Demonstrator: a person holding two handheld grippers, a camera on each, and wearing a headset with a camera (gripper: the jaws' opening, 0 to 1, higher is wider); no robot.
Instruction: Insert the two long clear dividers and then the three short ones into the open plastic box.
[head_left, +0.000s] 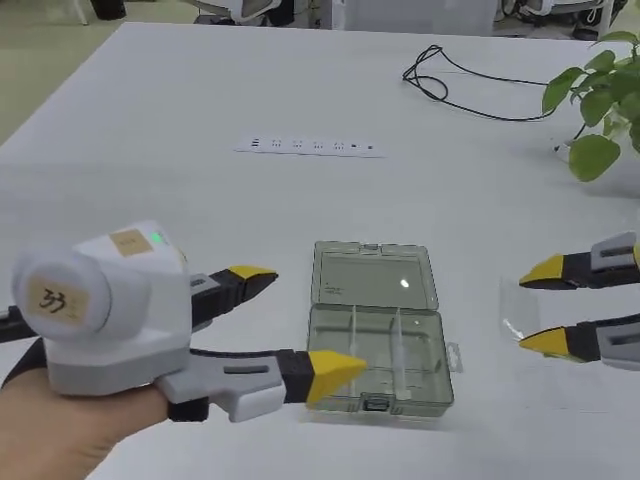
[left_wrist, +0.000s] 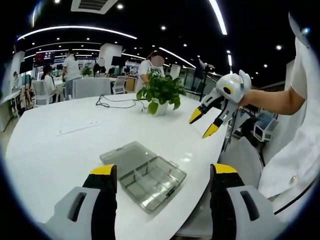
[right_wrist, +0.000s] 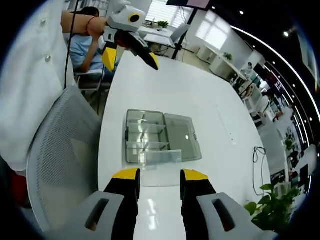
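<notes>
The open clear plastic box (head_left: 430, 372) lies near the table's front edge, its lid (head_left: 375, 275) folded back flat. Two long clear dividers (head_left: 352, 335) stand inside the base. My left gripper (head_left: 300, 320) is open just left of the box, its lower fingertip over the front left corner, nothing held. On the right my right gripper (head_left: 540, 306) is open and empty. A loose clear divider (right_wrist: 162, 157) lies flat on the table between the box (right_wrist: 160, 135) and my right gripper (right_wrist: 160, 175). The box (left_wrist: 145, 172) sits ahead of my left gripper (left_wrist: 163, 172).
A white power strip (head_left: 310, 146) lies mid-table, a black cable (head_left: 450, 85) loops at the back right, and a potted plant (head_left: 600, 100) stands at the right edge. A grey mesh chair (right_wrist: 65, 165) is beside the table's near edge.
</notes>
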